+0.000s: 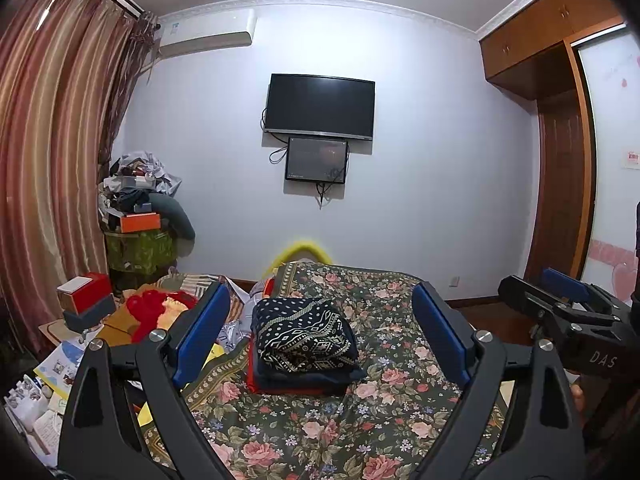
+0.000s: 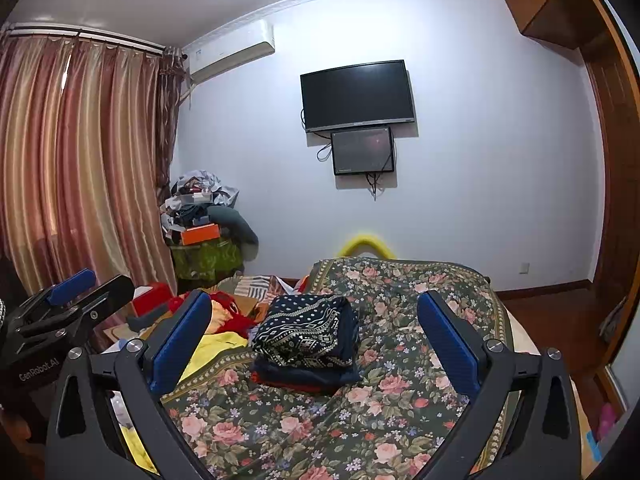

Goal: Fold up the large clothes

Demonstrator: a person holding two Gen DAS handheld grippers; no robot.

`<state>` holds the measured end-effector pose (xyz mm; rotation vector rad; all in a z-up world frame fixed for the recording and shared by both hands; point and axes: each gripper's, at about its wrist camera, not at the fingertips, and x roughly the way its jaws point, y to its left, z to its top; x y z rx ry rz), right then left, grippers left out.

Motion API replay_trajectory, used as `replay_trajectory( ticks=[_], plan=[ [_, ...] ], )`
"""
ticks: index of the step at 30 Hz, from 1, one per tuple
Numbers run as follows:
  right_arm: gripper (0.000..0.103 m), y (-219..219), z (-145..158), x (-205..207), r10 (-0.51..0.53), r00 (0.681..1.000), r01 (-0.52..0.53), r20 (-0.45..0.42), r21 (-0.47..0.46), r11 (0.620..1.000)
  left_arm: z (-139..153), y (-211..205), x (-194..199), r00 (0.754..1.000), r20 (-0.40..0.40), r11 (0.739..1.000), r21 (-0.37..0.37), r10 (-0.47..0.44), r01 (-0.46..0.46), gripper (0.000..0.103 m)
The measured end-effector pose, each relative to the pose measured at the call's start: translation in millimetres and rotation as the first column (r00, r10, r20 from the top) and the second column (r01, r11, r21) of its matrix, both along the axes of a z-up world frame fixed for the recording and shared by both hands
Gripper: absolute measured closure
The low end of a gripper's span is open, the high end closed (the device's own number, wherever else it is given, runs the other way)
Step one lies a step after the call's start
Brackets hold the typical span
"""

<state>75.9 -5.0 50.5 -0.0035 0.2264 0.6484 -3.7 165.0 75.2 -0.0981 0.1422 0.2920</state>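
Observation:
A folded dark blue garment with white and gold patterns point(image 1: 306, 334) lies on top of a small stack of folded clothes, navy and red, on the floral bedspread point(image 1: 384, 408). It also shows in the right wrist view point(image 2: 306, 332). My left gripper point(image 1: 320, 334) is open and empty, held above the bed and short of the stack. My right gripper point(image 2: 314, 336) is open and empty, likewise short of the stack. The right gripper shows at the right edge of the left wrist view point(image 1: 560, 300), the left gripper at the left edge of the right wrist view point(image 2: 76, 292).
Loose clothes, red point(image 1: 154, 308) and yellow point(image 2: 216, 346), lie on the bed's left side with boxes and papers point(image 1: 86, 298). A cluttered pile point(image 1: 138, 208) stands by the curtain. A TV point(image 1: 320, 106) hangs on the far wall. A wardrobe point(image 1: 560, 152) stands at right.

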Motion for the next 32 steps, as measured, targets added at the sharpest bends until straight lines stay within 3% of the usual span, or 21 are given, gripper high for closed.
replay_trajectory(
  ticks=[2,4,32],
  plan=[
    [0.001,0,0,0,-0.002,1.000,0.002,0.001,-0.001,1.000,0,0,0,1.000,0.000,1.000,0.001,0.000,0.000,0.009],
    [0.000,0,-1,0,-0.002,1.000,0.002,-0.001,-0.003,1.000,0,0,0,1.000,0.003,1.000,-0.001,-0.007,0.007,0.002],
    [0.000,0,-3,8,-0.028,0.999,0.028,-0.022,-0.001,1.000,-5,11,6,0.999,-0.027,1.000,-0.018,-0.023,0.022,0.001]
  ],
)
